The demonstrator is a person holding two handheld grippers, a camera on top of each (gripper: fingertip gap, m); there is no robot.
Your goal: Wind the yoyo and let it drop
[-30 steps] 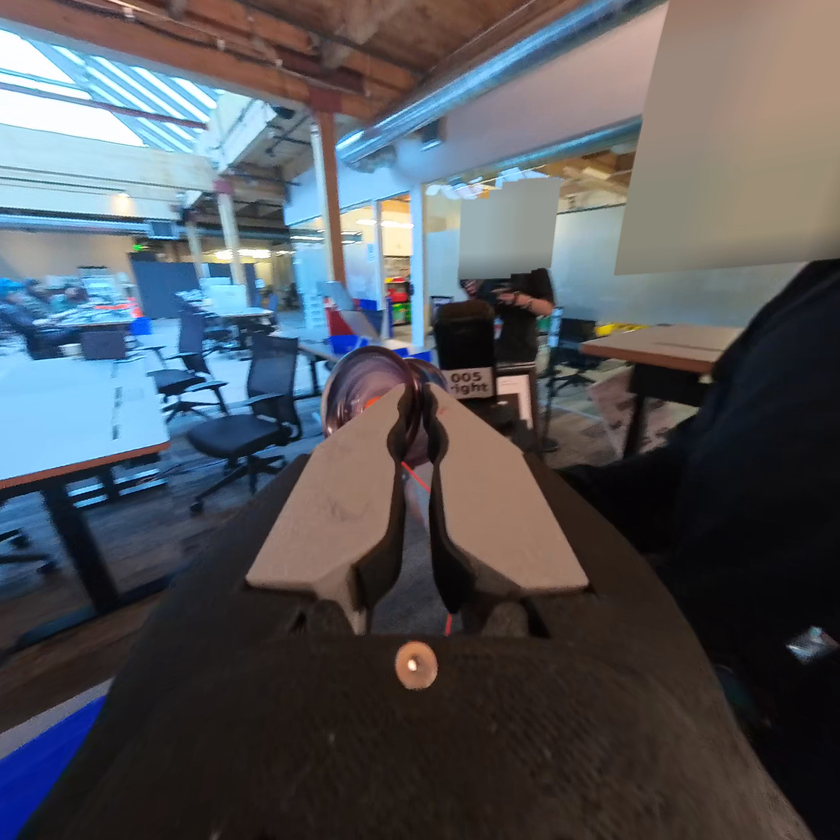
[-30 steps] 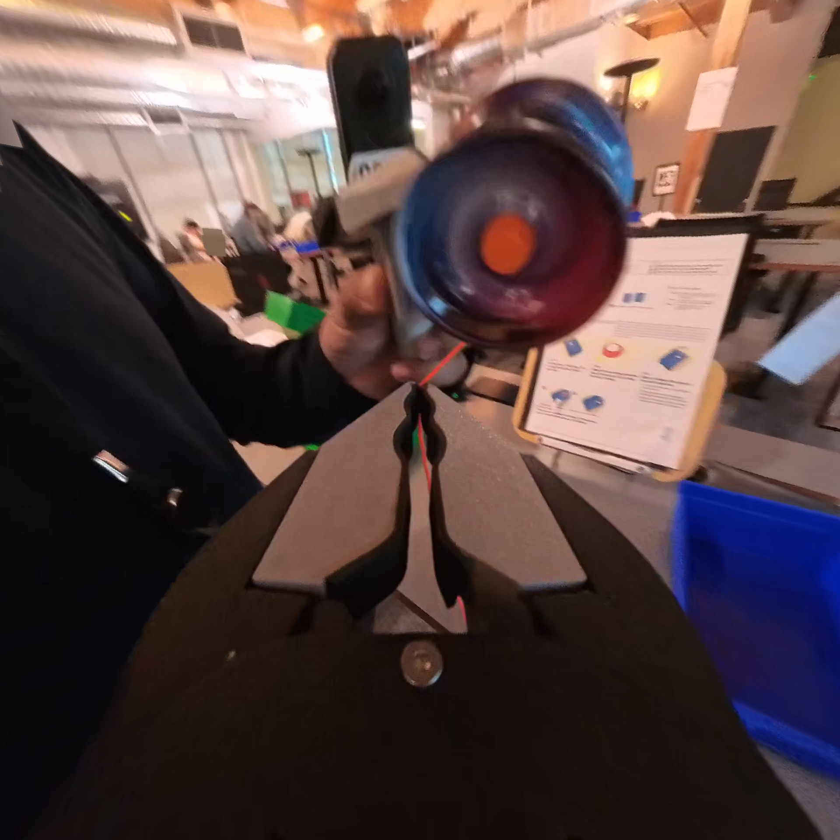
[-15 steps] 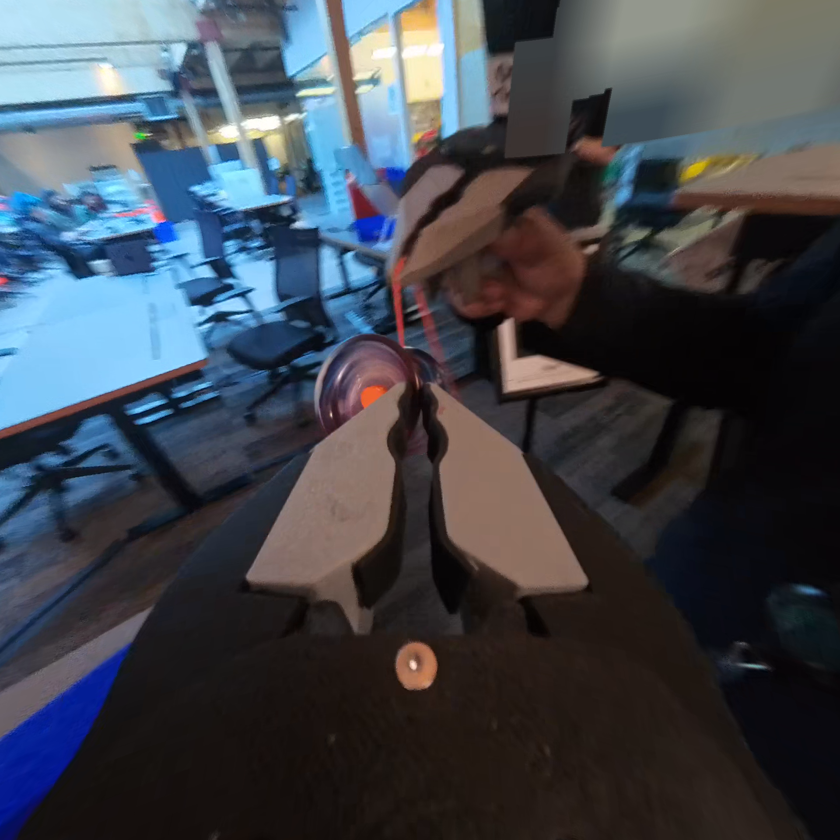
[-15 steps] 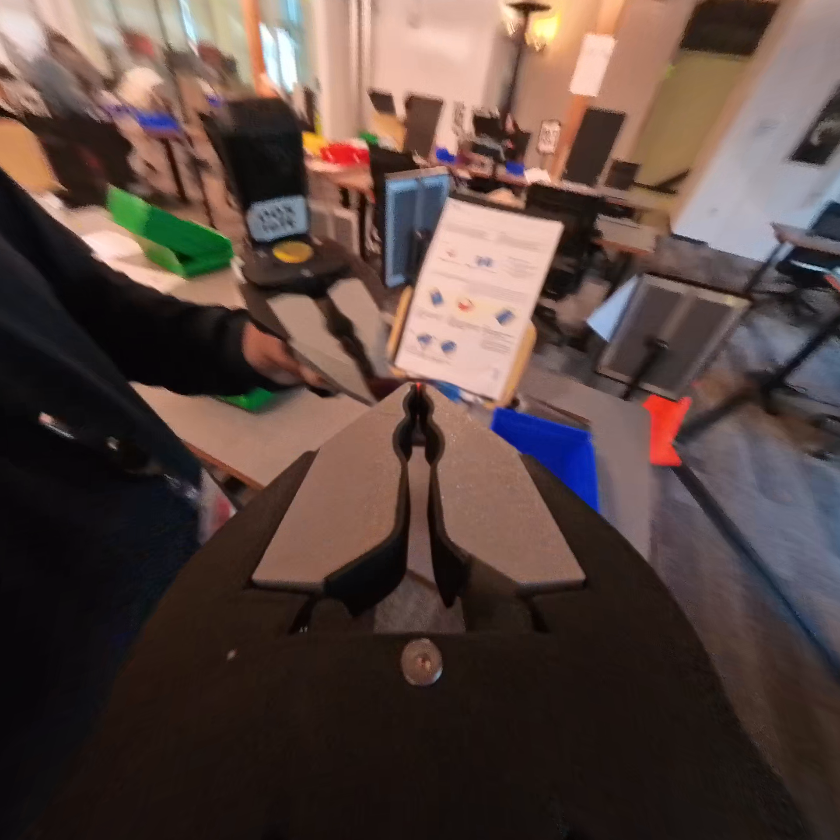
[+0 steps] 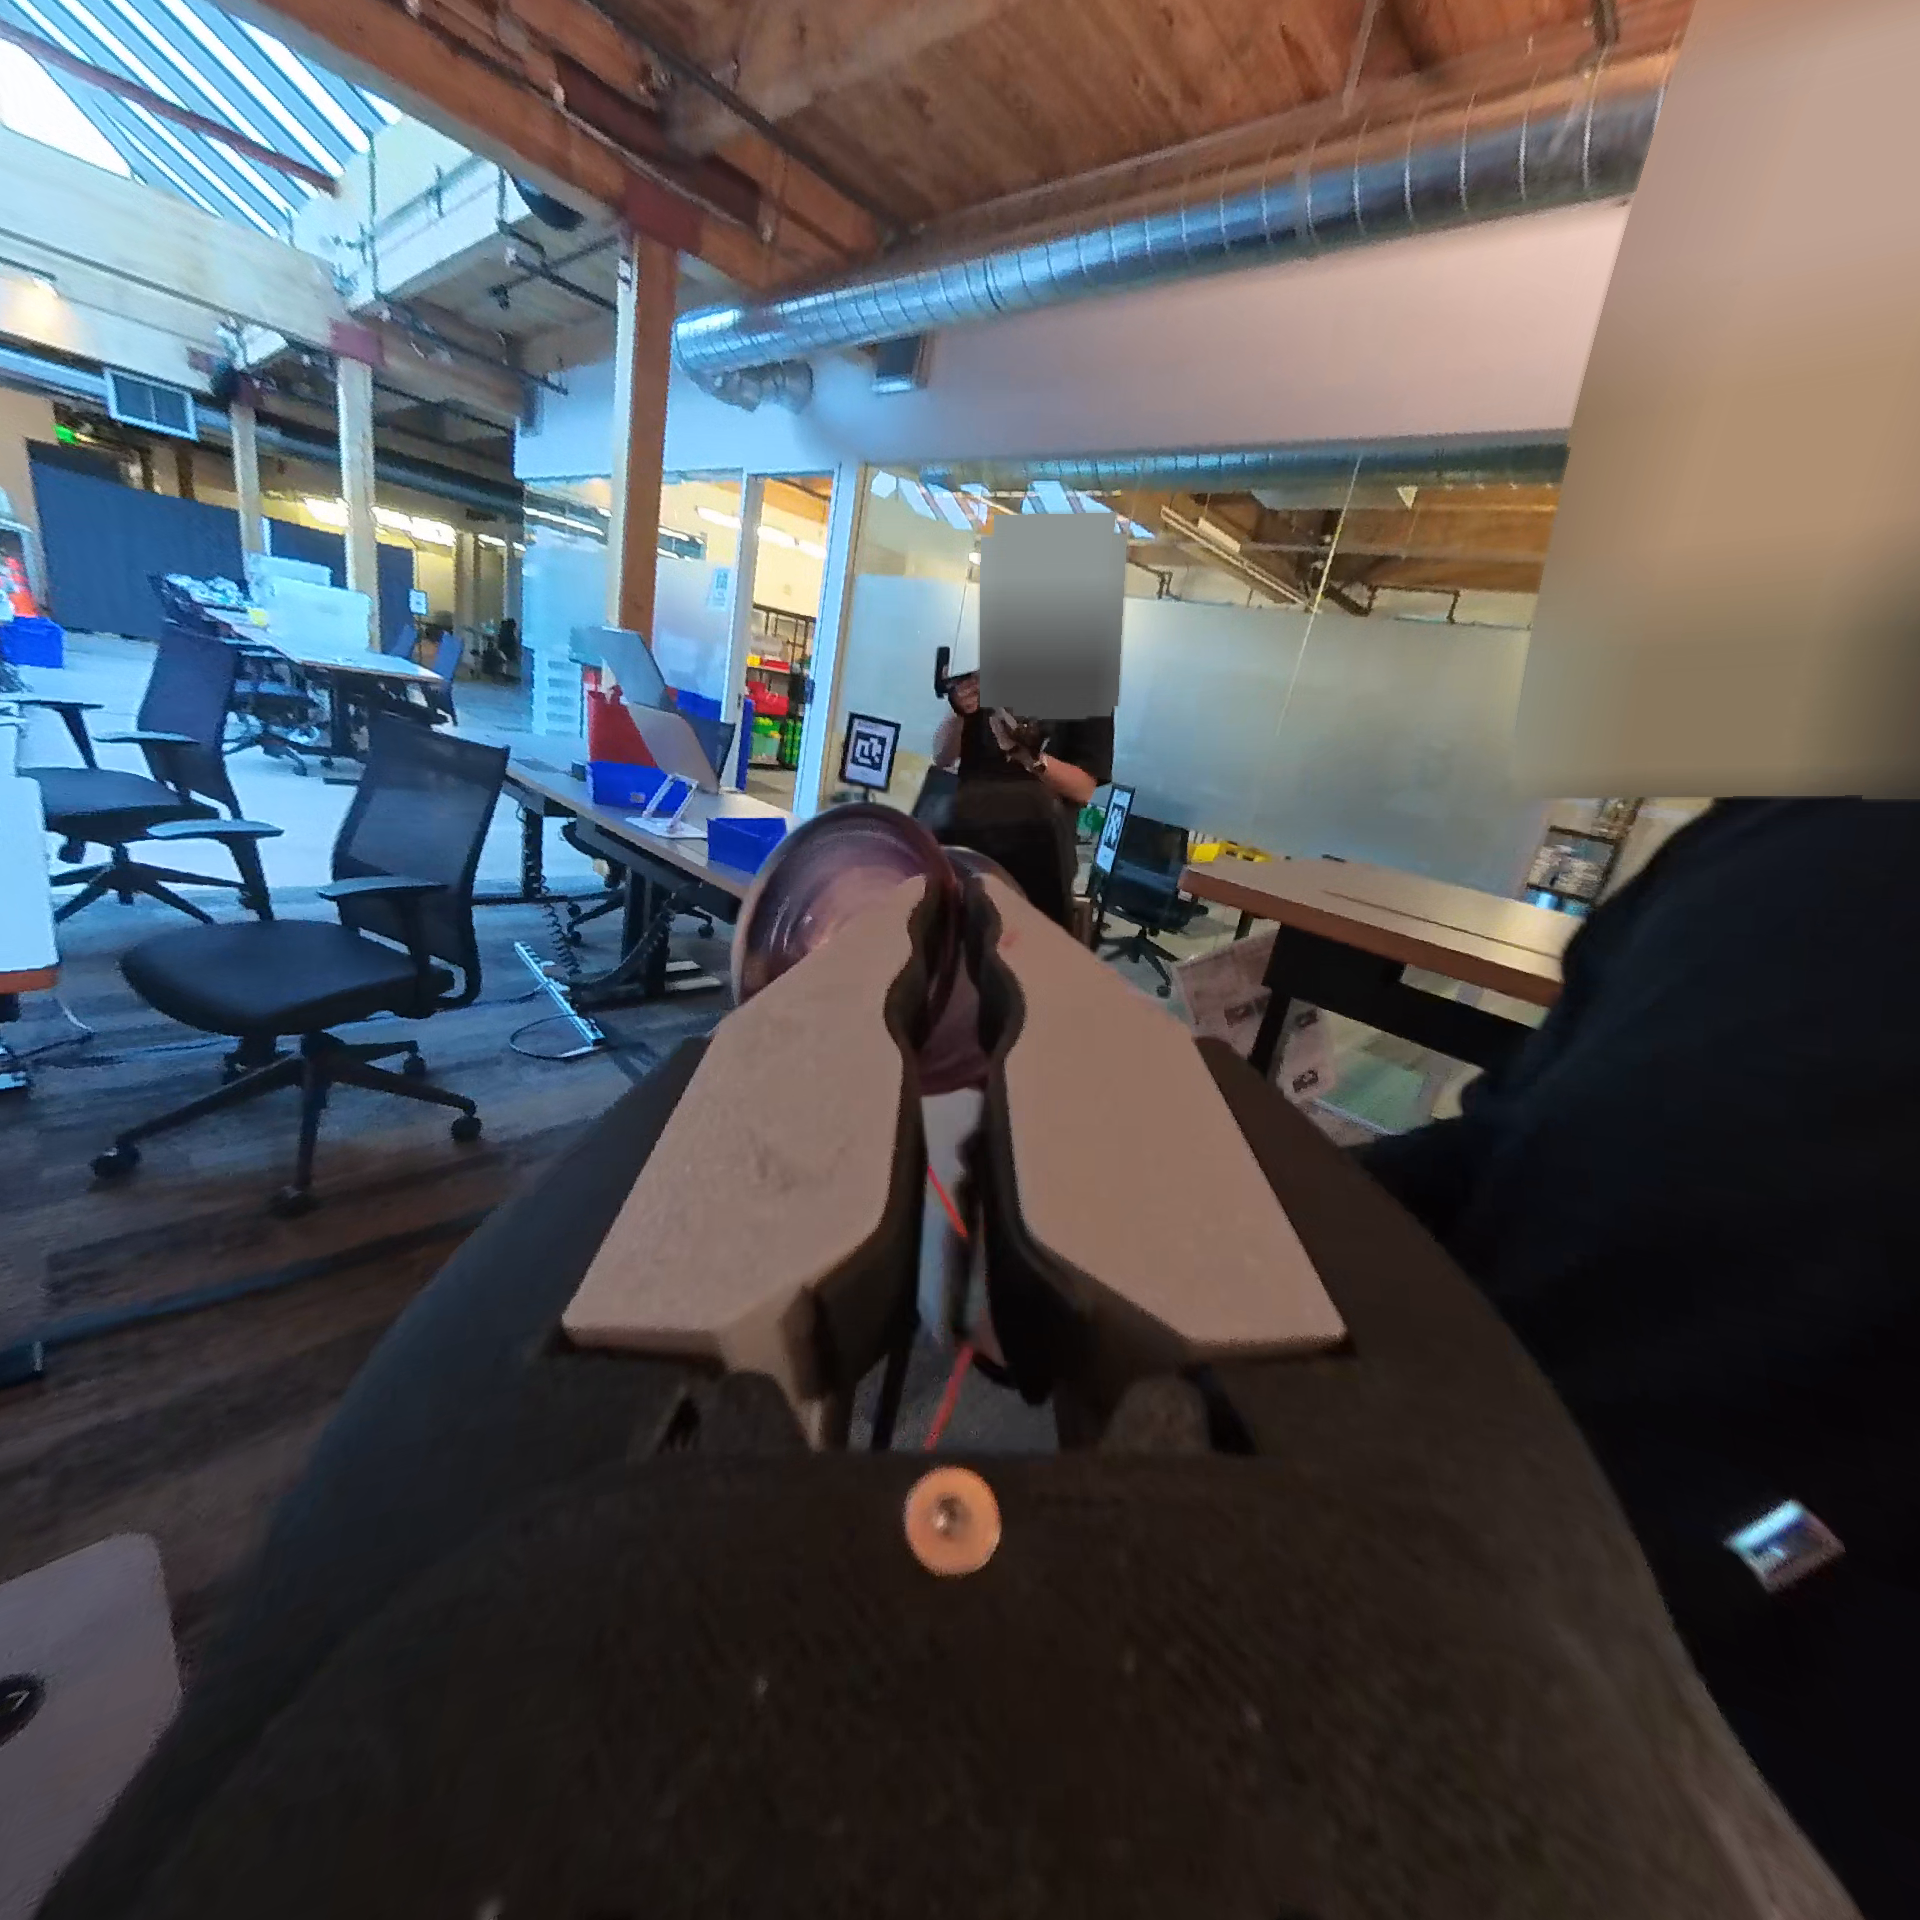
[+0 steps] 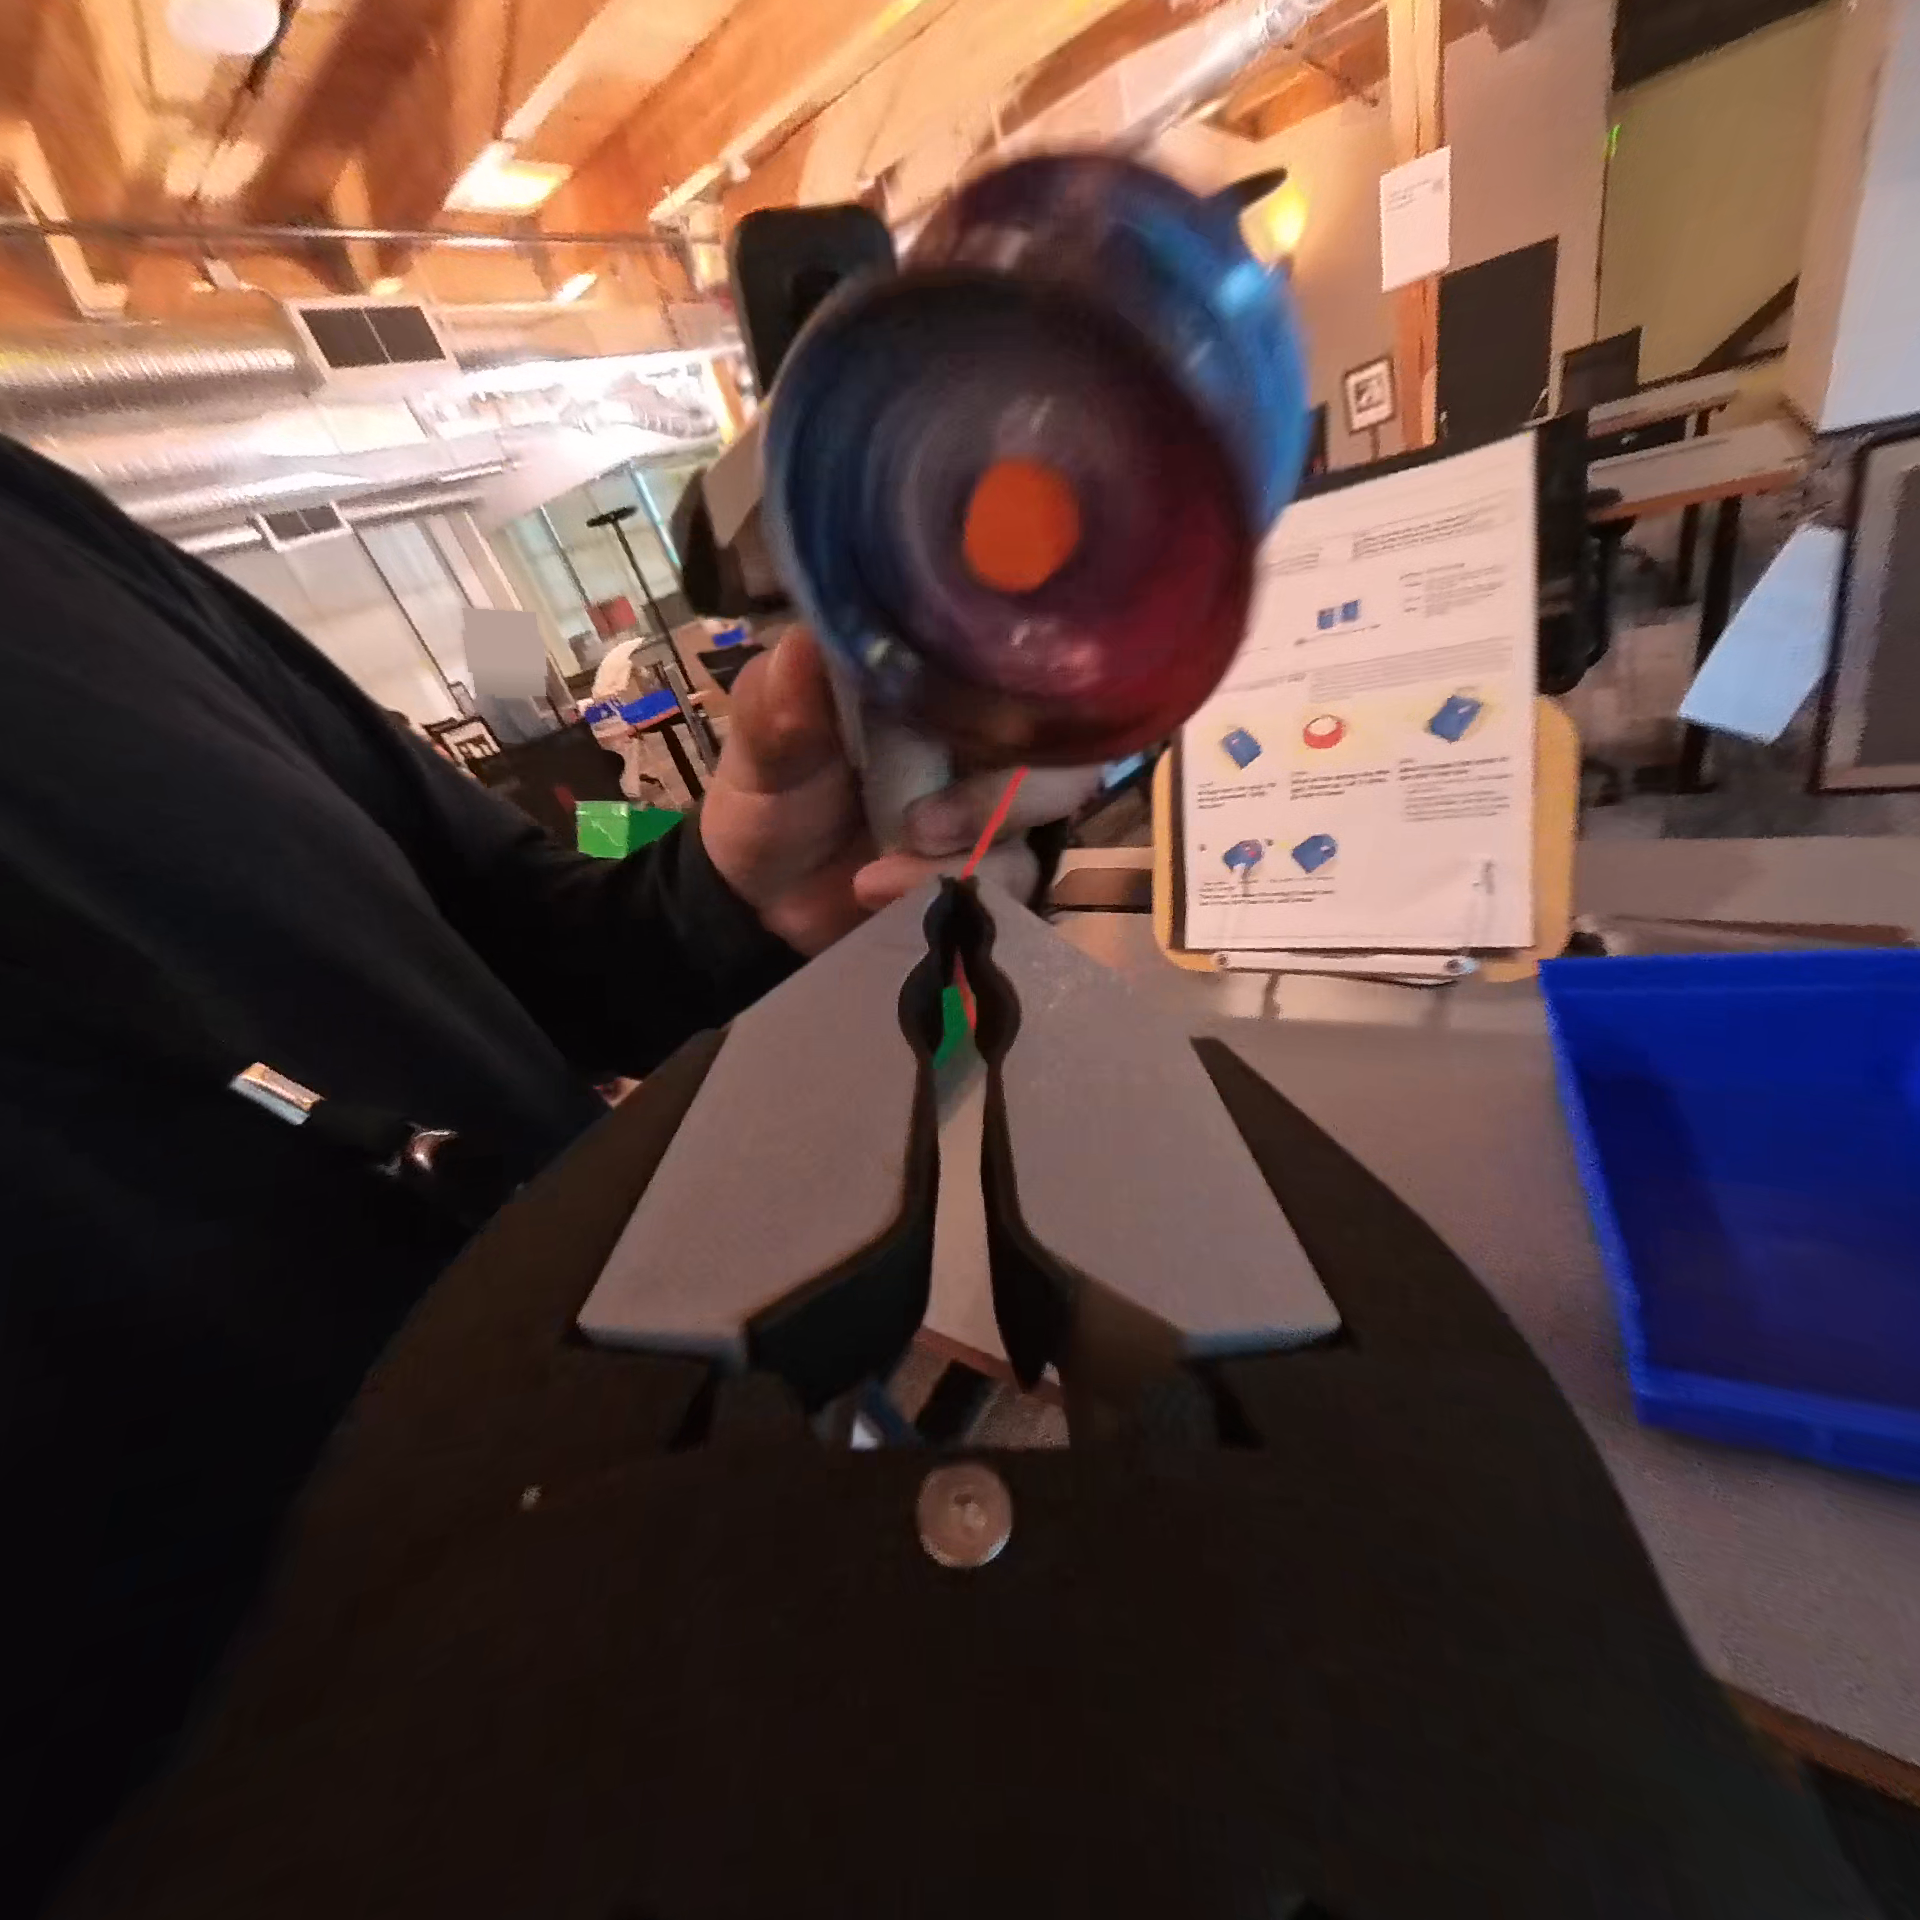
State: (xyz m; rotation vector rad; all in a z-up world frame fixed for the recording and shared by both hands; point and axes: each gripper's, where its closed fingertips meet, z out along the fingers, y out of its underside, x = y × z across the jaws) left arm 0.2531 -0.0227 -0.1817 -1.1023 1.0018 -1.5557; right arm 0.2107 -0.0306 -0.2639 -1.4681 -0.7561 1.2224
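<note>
The left tongs (image 5: 951, 914) squeeze the purple yoyo (image 6: 1023, 509) up in the air. The right tongs (image 6: 961, 894) pinch its red string (image 6: 995, 821) just below. The winding looks partly done, and the drop comes later.

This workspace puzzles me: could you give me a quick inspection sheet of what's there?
Surface: grey tabletop, seen in the right wrist view.
Job's things: round purple-and-blue yoyo with orange centre; thin red string runs from it.
Clutter: blue plastic bin; illustrated sheet on a wooden stand.
Grippers: left gripper fingers closed in the yoyo's groove; right gripper fingers shut on the string.
Cables: coiled cord under a far desk.
Surroundings: black office chairs, desks, a person.
</note>
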